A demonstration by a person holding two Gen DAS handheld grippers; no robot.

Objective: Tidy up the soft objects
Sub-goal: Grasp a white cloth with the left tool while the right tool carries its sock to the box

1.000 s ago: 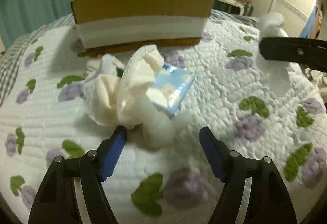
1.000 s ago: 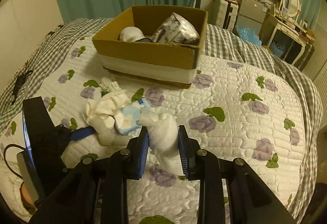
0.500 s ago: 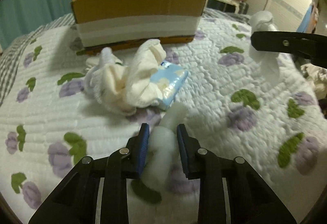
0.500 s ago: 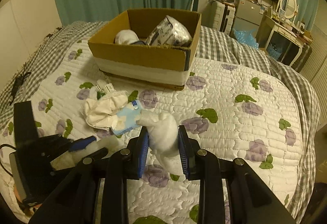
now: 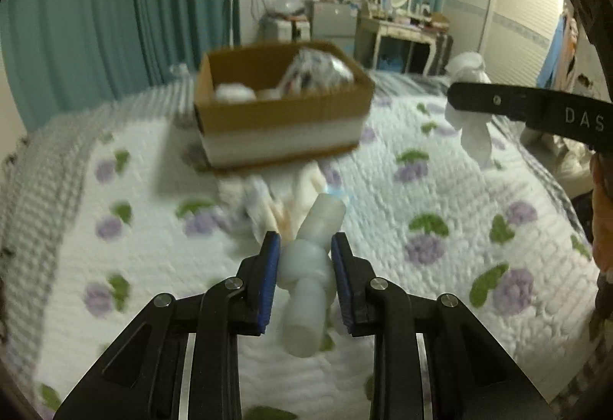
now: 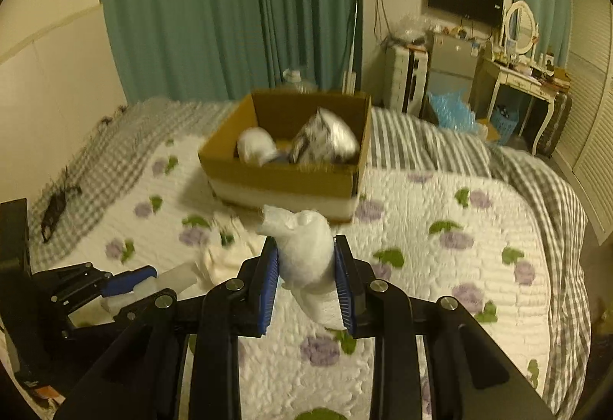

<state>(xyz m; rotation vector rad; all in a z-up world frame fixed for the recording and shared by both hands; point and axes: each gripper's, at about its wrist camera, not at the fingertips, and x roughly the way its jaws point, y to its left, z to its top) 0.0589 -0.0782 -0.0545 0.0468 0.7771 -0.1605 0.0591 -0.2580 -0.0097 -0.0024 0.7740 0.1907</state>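
Note:
My left gripper (image 5: 304, 267) is shut on a white rolled sock (image 5: 312, 267) and holds it above the quilt. My right gripper (image 6: 305, 268) is shut on a white knotted sock (image 6: 302, 251), also lifted; it shows at the right of the left wrist view (image 5: 473, 129). An open cardboard box (image 5: 283, 117) stands ahead on the bed (image 6: 421, 213) and holds a white bundle (image 6: 254, 150) and a silvery patterned bag (image 6: 325, 142). A heap of cream cloth (image 6: 226, 255) with a light blue packet lies on the quilt below the grippers.
The bed's flowered quilt (image 5: 440, 228) has a checked blanket (image 6: 544, 198) around its edges. Teal curtains (image 6: 230, 10) hang behind the box. A dressing table (image 6: 521, 75), a small fridge (image 6: 448, 64) and a wall screen stand at the back right.
My left gripper closed on the rolled sock and lifted it off the quilt. Both grippers rose and now look down into the box from higher up.

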